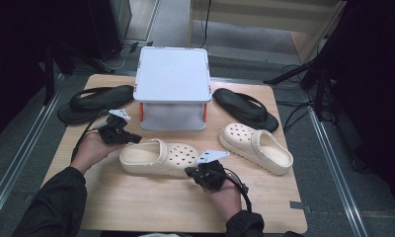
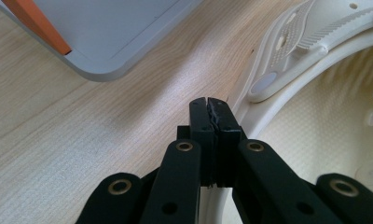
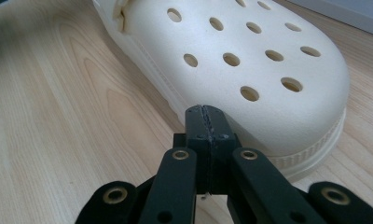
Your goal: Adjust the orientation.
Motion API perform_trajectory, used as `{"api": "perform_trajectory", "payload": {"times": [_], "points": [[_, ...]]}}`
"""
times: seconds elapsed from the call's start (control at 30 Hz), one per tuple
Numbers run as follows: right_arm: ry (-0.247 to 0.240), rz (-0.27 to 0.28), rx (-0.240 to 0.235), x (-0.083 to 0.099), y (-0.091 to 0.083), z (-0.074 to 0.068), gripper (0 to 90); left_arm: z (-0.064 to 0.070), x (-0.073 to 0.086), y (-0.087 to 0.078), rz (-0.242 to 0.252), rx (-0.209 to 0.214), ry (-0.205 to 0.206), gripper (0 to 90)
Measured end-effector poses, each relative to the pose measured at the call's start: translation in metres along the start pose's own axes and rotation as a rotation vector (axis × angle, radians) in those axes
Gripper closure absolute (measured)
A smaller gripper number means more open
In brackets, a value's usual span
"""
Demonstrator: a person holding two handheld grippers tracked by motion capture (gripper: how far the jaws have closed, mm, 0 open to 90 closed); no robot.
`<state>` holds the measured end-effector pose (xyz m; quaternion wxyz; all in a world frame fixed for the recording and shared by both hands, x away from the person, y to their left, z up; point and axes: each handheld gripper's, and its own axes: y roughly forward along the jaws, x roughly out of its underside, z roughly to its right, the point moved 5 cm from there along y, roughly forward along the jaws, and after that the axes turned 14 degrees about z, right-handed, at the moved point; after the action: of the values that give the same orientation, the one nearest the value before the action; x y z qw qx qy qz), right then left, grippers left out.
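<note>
So far both tongs, left and right, are pressed together, empty, flanking the near clog; shelf bare, placing presumably remains.

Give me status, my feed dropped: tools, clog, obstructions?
Left tool shut at near clog's heel rim. Right tool shut against its toe. Shelf stand just behind; second clog right.

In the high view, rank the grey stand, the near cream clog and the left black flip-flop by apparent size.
1. Grey stand, clearly largest.
2. Near cream clog and left black flip-flop look about alike in length; the clog lies nearer the camera, so they stay unranked.
</note>
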<state>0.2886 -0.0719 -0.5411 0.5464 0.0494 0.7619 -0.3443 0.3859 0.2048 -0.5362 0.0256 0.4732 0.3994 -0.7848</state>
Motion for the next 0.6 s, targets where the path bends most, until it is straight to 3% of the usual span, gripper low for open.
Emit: {"api": "perform_trajectory", "payload": {"times": [0.27, 0.6], "points": [[0.005, 0.002, 0.012, 0.000, 0.000, 0.002, 90.0, 0.004, 0.005, 0.004, -0.042, -0.003, 0.036, 89.8], [0.010, 0.005, 0.035, -0.001, -0.001, 0.007, 90.0, 0.014, 0.010, 0.003, -0.035, 0.012, 0.041, 89.8]]}}
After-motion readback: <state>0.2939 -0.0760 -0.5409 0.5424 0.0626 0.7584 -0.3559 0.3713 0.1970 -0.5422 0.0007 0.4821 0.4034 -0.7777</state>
